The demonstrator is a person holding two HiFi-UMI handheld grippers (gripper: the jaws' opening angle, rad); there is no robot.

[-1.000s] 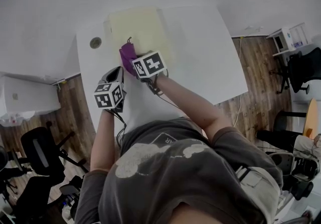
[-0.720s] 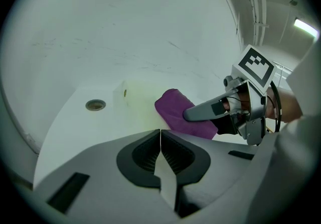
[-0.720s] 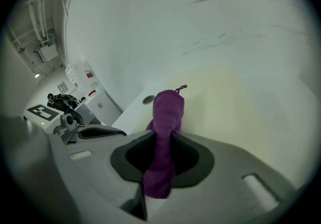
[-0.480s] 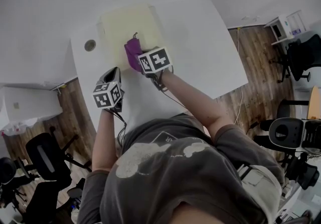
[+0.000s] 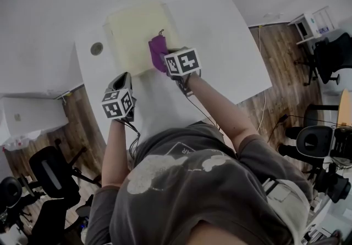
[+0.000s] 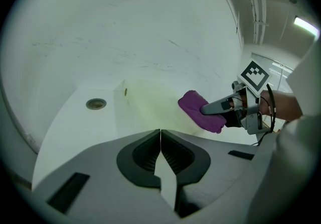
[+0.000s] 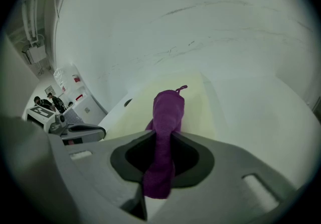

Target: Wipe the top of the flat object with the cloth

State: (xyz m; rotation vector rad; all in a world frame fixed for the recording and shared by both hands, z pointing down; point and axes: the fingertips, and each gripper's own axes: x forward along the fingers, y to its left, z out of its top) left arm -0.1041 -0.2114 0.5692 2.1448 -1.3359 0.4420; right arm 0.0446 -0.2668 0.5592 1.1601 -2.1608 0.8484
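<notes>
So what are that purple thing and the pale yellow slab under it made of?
The purple cloth looks like soft, fuzzy fabric, perhaps microfibre: it folds limply and has a loose thread loop. The pale yellow slab looks rigid, smooth and matte, maybe plastic or painted board; the pictures don't settle which.

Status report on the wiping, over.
Right gripper shut on purple cloth, cloth down on the yellow board. Left gripper shut, empty, held off the board. Nothing in the way.

Past my right claw [image 7: 161, 137] the board [image 7: 195, 105] runs clear to the wall [image 7: 175, 22]; my left claw [image 7: 98, 131] stands off to its left.
</notes>
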